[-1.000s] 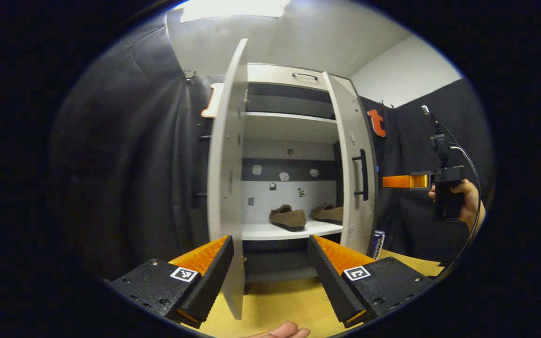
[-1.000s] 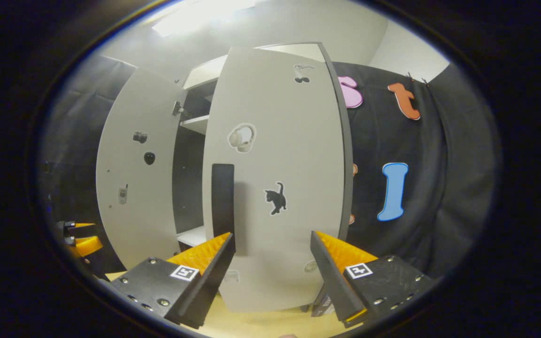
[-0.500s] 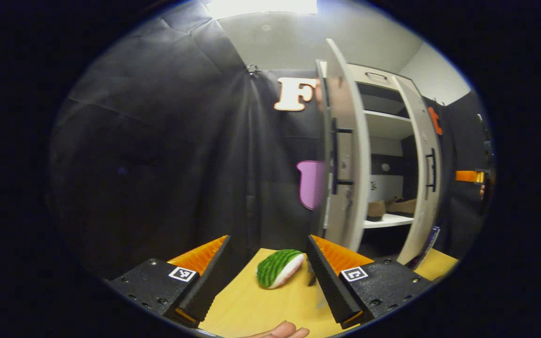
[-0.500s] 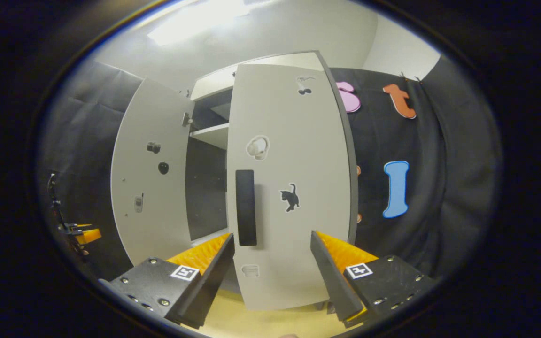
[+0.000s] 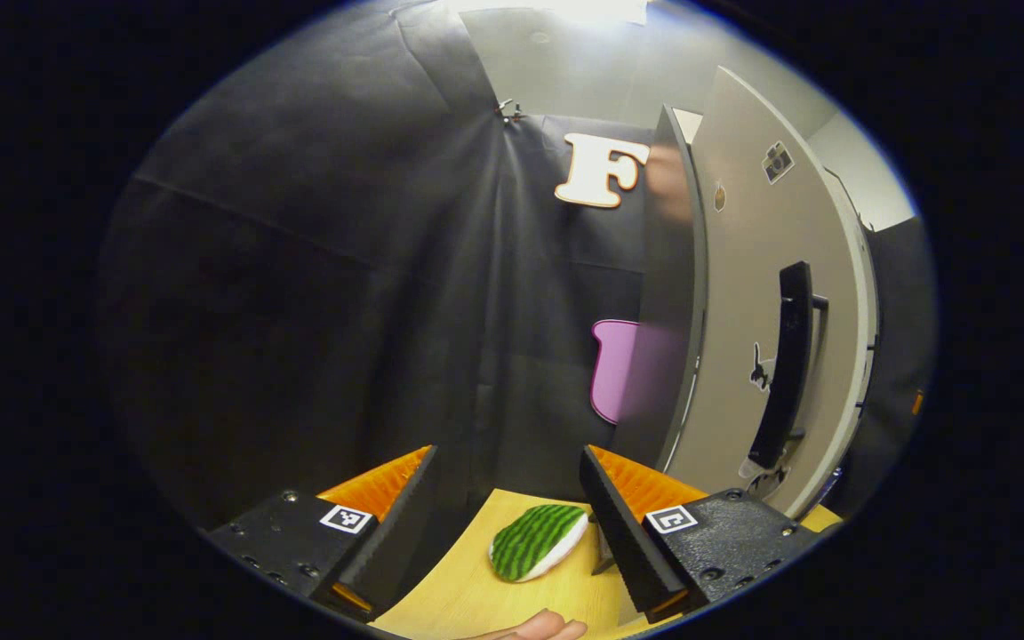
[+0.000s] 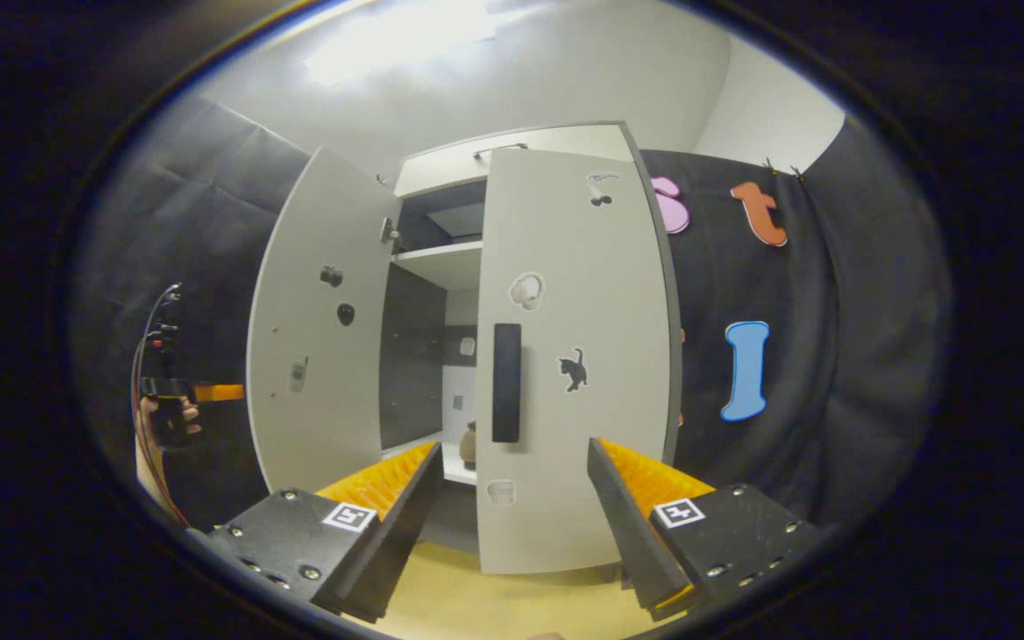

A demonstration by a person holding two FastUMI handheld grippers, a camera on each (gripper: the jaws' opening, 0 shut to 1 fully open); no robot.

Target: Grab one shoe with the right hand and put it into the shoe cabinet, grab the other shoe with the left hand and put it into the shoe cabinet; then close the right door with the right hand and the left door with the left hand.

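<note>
Left gripper (image 5: 508,498): ridged fingers spread, empty.
Right gripper (image 6: 512,493): fingers apart, empty, facing the right door (image 6: 570,356).
Doors: flat, pale, stickered; bar handle (image 6: 507,382); left door (image 6: 316,329) ajar.
Shoe (image 6: 468,444): brown, on the cabinet's white shelf.
Table (image 5: 468,596): light wood; striped watermelon-slice toy (image 5: 537,542).
Room: black cloth walls.

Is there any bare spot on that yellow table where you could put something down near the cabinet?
Yes. In the left gripper view, bare yellow tabletop lies left of the green striped toy, towards the black cloth. In the right gripper view, more bare table lies before the right door, between the open tool's fingers. It is tighter between the toy and the left door.
</note>
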